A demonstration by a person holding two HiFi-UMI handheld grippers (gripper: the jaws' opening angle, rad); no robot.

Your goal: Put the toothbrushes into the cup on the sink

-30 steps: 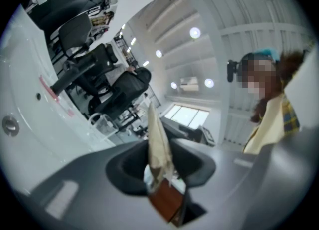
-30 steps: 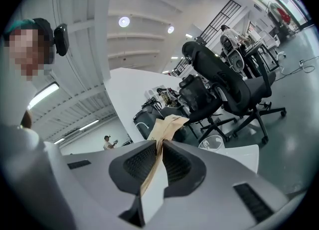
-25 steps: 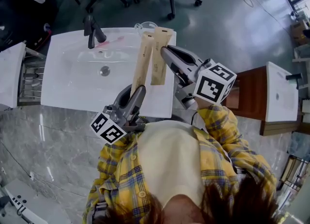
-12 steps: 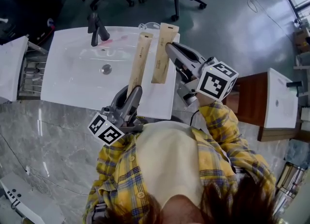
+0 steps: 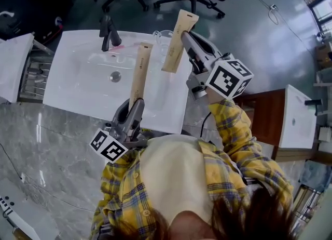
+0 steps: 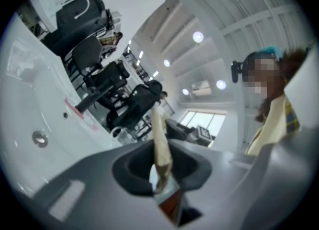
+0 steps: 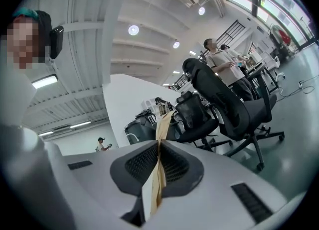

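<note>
Head view: at the left of the white rectangular ceramic sink (image 5: 78, 85) a dark metal faucet (image 5: 109, 30) stands on the rear rim. A pink toothbrush (image 5: 121, 48) lies on that rim just beside it. Right of the sink's drain, the left gripper (image 5: 135, 106) reaches in over the front rim. Its jaws have just been closing a little and now pinch the lower end of a long tan paper-wrapped toothbrush (image 5: 139, 72), which slants up over the basin. At the sink's rear right corner sits a clear plastic cup (image 5: 162, 34), just beside the top of that packet. Farther right, the right gripper (image 5: 185, 37) has its jaws pressed nearly together on a second tan paper-wrapped toothbrush (image 5: 179, 41). This second packet is held over the sink's right rear corner, next to the cup, its upper end past the rear rim.
</note>
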